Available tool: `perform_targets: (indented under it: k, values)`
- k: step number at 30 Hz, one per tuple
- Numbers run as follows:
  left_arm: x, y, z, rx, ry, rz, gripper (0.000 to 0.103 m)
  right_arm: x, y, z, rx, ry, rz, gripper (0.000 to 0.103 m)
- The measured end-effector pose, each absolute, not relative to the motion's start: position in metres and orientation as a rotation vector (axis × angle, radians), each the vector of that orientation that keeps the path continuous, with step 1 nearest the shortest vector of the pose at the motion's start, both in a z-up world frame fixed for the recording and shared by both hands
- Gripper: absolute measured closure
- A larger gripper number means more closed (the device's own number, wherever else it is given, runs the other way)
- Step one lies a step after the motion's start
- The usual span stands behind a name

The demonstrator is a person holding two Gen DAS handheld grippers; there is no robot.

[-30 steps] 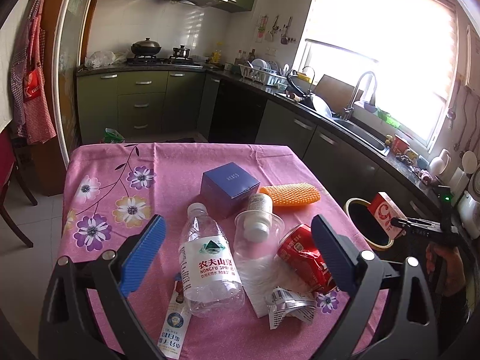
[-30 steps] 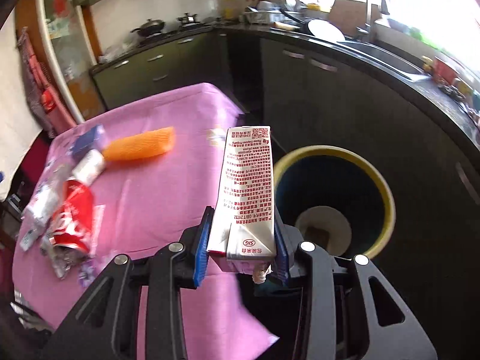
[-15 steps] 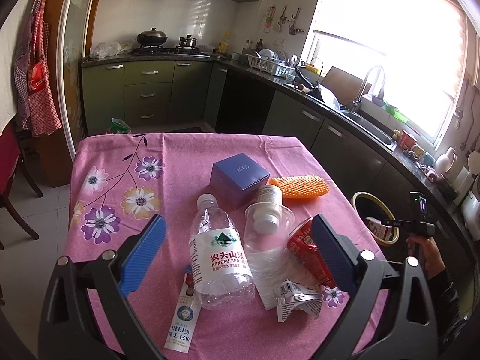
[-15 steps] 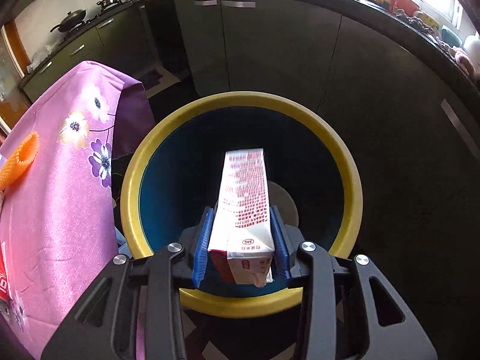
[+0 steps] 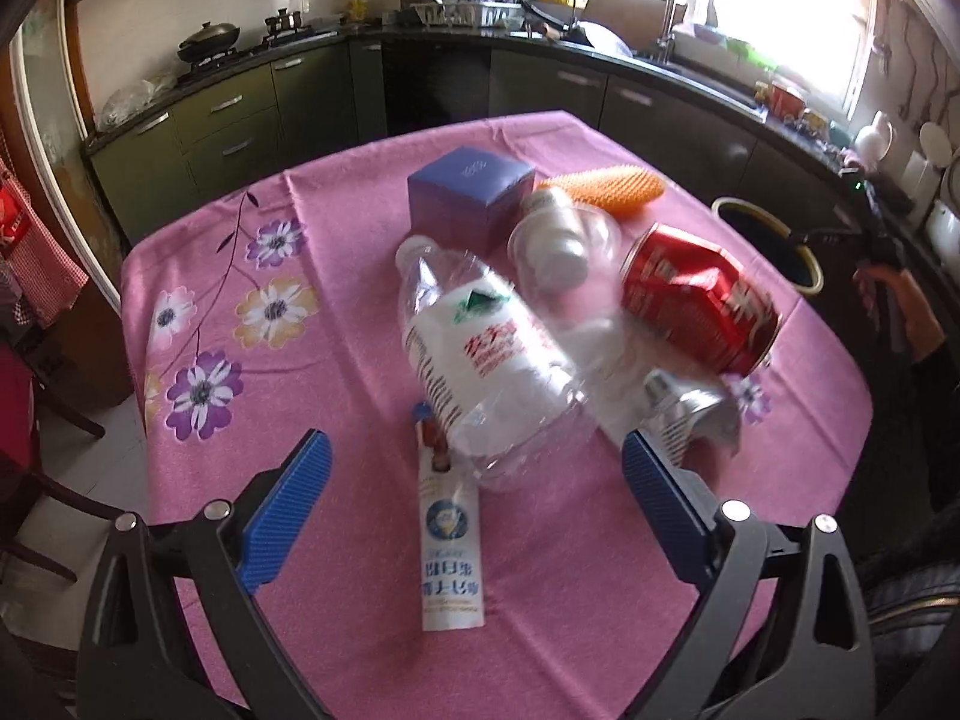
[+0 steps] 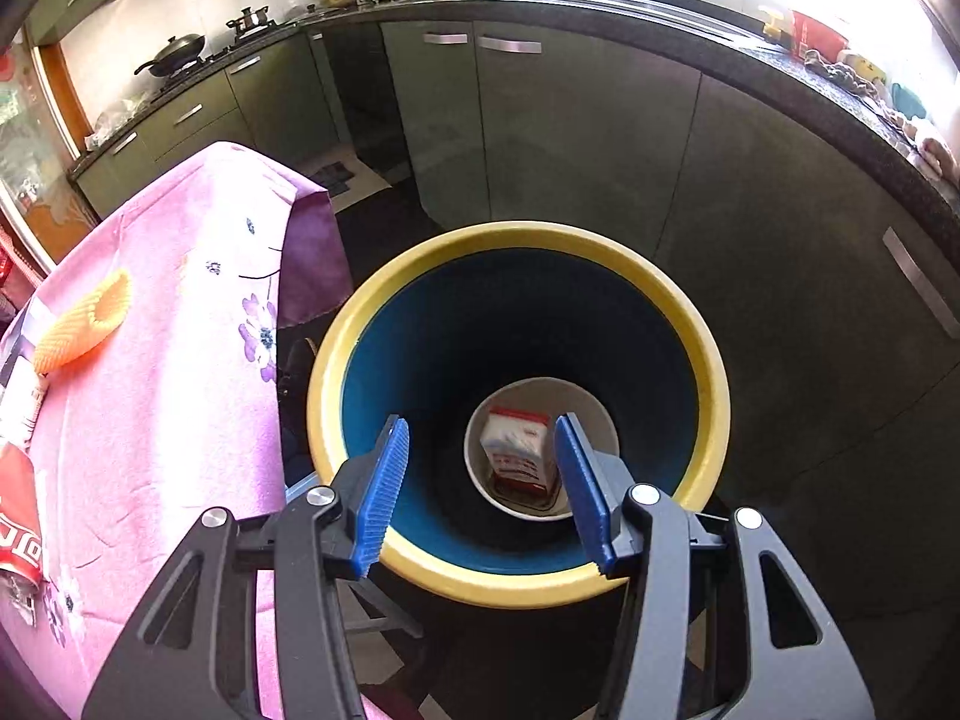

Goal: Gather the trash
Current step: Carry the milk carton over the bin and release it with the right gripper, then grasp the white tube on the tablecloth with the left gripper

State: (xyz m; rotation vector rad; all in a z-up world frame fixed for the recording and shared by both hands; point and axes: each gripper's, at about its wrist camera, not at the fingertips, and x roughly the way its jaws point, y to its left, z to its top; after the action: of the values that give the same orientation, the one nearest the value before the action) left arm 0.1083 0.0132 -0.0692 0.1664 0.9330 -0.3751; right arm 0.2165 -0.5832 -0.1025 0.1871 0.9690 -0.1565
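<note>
Half a second ago my right gripper [image 6: 480, 486] was clamped on the red-and-white paper milk carton [image 6: 521, 447]; now its ribbed blue pads [image 6: 384, 489] are spread wide with nothing between them, and the carton lies on the pale round floor of the yellow-rimmed, blue-walled plastic trash bin [image 6: 420, 564], directly below. The bin stands on the dark floor just beside the table with the pink flowered cloth [image 6: 162, 360].

My left gripper [image 5: 474, 516] has moved lower and closer to the clutter; its fingers stand wide apart, empty, over the cloth. Between and just beyond them lie the crumpled clear plastic water bottle with a white label [image 5: 480, 360] and, partly under its base, a flat white printed sachet [image 5: 450, 552]. Right of the bottle are a dented red aluminium can [image 5: 696, 306] on its side, a clear plastic cup [image 5: 564, 246] with a small white bottle inside it, and a scrap of crinkled silver foil wrapper [image 5: 690, 414] near my right-hand pad. Farther back sit a matte purple cardboard cube [image 5: 468, 198] and a knobbly orange foam net sleeve [image 5: 606, 192].
</note>
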Motion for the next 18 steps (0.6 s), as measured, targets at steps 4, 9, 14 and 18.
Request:
perform_targets:
  k: [4, 9, 14, 18]
  values:
    - [0.111, 0.019, -0.097, 0.186, 1.006, -0.374, 0.01, 0.219, -0.573, -0.099, 0.178, 0.966, -0.138, 0.052]
    - [0.113, 0.02, -0.115, 0.188, 1.067, -0.379, 0.036, 0.222, -0.559, -0.097, 0.159, 0.965, -0.117, 0.052]
    - [0.114, 0.021, -0.121, 0.187, 1.091, -0.364, 0.054, 0.219, -0.55, -0.094, 0.151, 0.96, -0.1, 0.052]
    - [0.117, 0.022, -0.12, 0.168, 1.095, -0.355, 0.077, 0.216, -0.546, -0.094, 0.15, 0.963, -0.089, 0.052]
